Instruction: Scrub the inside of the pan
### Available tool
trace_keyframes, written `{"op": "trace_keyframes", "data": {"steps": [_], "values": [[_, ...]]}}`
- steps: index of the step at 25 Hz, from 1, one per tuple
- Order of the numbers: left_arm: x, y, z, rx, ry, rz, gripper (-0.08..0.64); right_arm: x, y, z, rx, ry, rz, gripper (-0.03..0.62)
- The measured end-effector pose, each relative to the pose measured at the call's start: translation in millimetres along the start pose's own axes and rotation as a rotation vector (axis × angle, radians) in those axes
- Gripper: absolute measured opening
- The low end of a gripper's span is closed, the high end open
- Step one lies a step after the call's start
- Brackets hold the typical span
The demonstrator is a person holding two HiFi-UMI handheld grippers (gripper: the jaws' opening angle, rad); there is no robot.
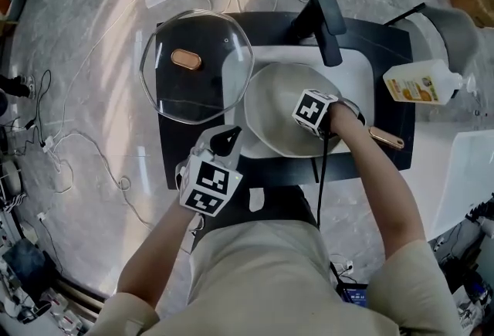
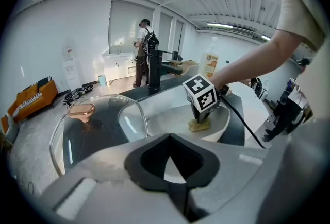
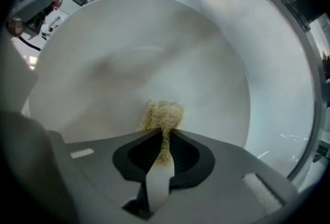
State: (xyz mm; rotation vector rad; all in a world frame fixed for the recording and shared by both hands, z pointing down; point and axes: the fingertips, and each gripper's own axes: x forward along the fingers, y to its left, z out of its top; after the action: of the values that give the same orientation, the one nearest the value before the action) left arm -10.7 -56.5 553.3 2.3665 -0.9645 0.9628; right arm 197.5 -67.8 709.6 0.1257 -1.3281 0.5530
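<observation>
Right tongs [image 3: 164, 133] pinching sponge [image 3: 161, 114] against pan [image 3: 129, 53], marker cube [image 1: 315, 110] hiding it overhead

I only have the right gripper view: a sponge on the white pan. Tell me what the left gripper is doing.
Observer: The left gripper is shut on the near-left rim of the pan.
Operator: Report where the lid is.
Observer: The glass lid lies left of the pan, knob up.
Operator: Name anything on the right side.
Observer: A bottle with an orange label lies on its side there.
</observation>
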Motion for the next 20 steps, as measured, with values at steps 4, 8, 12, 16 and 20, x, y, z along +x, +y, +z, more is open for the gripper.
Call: {"op": "trace_keyframes", "data": {"steps": [4, 8, 12, 16, 20], "values": [[-18, -2, 17, 0.017, -0.039, 0.014, 0.002, -16, 42, 0, 0.010, 0.007, 0.172, 0.054], [-37, 1, 25, 0.002, -0.062, 0.035, 0.002, -27, 77, 26, 0.022, -0.087, 0.299, 0.052], [-54, 9, 22, -0.032, -0.064, 0.058, 0.002, -39, 95, 55, 0.049, -0.234, 0.329, 0.051], [-63, 18, 23, -0.031, -0.066, 0.077, 0.002, -72, 101, 79, 0.189, -0.518, 0.448, 0.052], [-72, 27, 35, -0.022, -0.086, 0.093, 0.002, -118, 94, 86, 0.332, -0.788, 0.501, 0.052]]}}
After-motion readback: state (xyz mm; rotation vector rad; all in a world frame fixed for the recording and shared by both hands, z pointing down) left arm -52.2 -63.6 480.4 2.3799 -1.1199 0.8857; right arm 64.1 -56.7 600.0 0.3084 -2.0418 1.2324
